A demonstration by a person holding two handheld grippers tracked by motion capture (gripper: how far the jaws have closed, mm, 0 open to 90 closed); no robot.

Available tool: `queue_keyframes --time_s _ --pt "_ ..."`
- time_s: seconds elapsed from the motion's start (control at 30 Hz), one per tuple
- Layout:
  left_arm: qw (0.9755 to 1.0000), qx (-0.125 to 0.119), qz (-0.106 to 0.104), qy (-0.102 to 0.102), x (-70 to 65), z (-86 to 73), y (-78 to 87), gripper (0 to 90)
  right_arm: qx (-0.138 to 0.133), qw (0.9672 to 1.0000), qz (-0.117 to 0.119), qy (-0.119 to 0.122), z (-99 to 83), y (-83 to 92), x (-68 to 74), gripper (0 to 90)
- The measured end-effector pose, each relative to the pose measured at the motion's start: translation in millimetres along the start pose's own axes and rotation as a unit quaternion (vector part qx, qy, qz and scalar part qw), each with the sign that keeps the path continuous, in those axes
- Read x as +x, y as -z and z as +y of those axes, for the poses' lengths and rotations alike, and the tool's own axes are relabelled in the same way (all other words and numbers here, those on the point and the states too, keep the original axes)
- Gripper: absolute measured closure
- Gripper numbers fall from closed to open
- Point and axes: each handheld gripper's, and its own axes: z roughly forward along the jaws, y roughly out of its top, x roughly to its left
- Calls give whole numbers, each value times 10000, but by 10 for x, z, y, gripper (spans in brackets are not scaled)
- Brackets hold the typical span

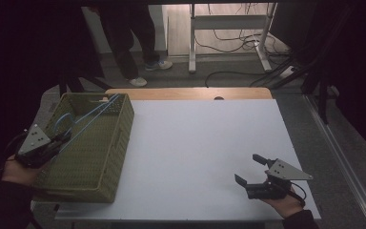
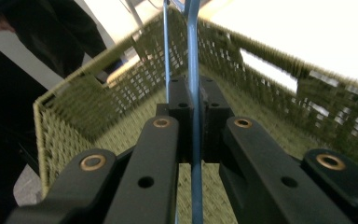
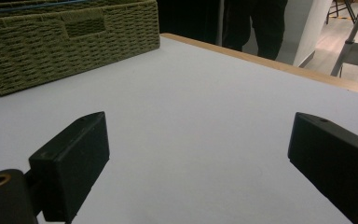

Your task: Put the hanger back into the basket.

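Note:
An olive woven basket (image 1: pixel 116 143) (image 2: pixel 93 107) (image 3: pixel 74 42) stands at the left end of the white table (image 1: pixel 205 138). My left gripper (image 1: pixel 65 136) (image 2: pixel 195 95) hangs over the basket's near left part, shut on a thin blue wire frame (image 1: pixel 95 114) (image 2: pixel 195 56). The frame slants from the jaws across the basket's opening to its far rim; I cannot tell what it is. My right gripper (image 1: pixel 249 169) (image 3: pixel 200 140) hovers low over the table's near right part, open, with nothing between its fingers.
A bare wooden strip (image 1: pixel 190 93) borders the table's far edge. Beyond it a person's legs (image 1: pixel 133 43) stand on the floor, beside a white desk frame (image 1: pixel 228 21) and loose cables (image 1: pixel 233 45). The room around the table is dark.

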Motion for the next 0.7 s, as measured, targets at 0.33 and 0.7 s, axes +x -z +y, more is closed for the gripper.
queue_keyframes --time_s 0.33,0.7 --pt "9979 537 -311 196 11 -82 -294 867 53 10000 14 -6 -13 -12 2 52" --pt "9910 1103 -688 323 29 -198 -544 867 82 10000 6 -7 -28 -7 -6 55"
